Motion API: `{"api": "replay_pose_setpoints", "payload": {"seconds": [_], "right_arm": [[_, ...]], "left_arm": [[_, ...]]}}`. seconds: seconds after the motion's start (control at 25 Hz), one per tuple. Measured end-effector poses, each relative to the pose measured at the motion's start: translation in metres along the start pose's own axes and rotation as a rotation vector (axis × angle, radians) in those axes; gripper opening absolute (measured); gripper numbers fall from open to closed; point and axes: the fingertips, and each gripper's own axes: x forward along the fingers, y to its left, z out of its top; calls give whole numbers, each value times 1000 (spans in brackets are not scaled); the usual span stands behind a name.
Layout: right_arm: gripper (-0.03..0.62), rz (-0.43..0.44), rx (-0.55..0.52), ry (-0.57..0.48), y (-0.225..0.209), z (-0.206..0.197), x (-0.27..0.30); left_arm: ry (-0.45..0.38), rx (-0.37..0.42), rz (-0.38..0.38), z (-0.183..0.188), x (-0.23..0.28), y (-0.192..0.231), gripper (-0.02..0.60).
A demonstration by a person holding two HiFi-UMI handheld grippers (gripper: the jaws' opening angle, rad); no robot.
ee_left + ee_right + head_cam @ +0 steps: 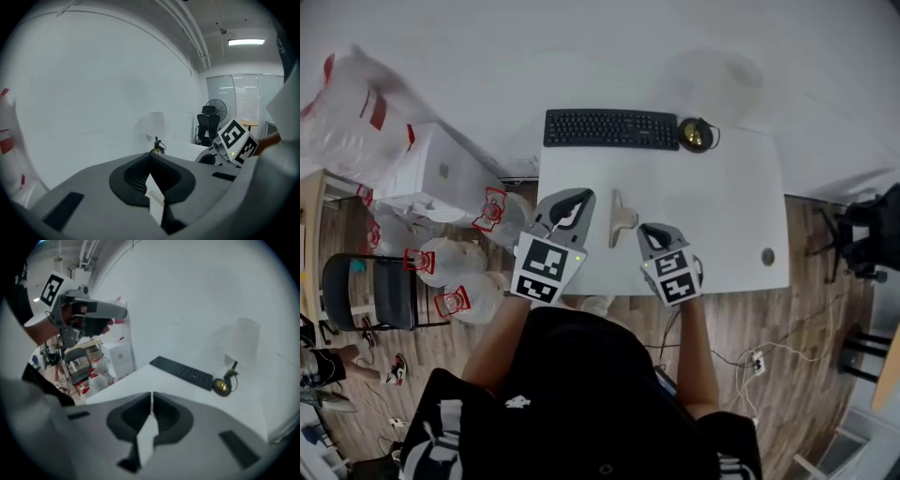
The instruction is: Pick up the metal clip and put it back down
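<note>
We see the metal clip point(622, 217) lying on the white table point(722, 206), in the gap between our two grippers and touching neither. The left gripper point(573, 201) hovers just beside it on one side, raised off the surface, and the right gripper point(652, 231) sits near it on the other. Both grippers are clenched with nothing in them: each gripper's own view shows its jaws pressed together. The table stands against a plain white wall point(581, 47) on a wood-plank floor point(811, 319). At its far edge we count one black keyboard point(611, 129) and one brass-coloured object point(696, 135) just beside it, and one small round disc point(768, 255) near the right edge. Left of the table we count one white box point(436, 169), one dark folding chair point(366, 291) and several clear bags point(441, 261) with red print
</note>
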Motion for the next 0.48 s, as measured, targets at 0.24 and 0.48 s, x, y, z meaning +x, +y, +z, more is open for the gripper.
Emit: {"api": "replay_pose_setpoints", "payload": {"seconds": [0.24, 0.48], "right_arm": [[37, 121, -122, 114, 6, -19, 27], [155, 229, -290, 257, 19, -38, 53]], "left_arm": [[44, -22, 70, -17, -5, 20, 21], [66, -49, 91, -30, -11, 35, 21]]}}
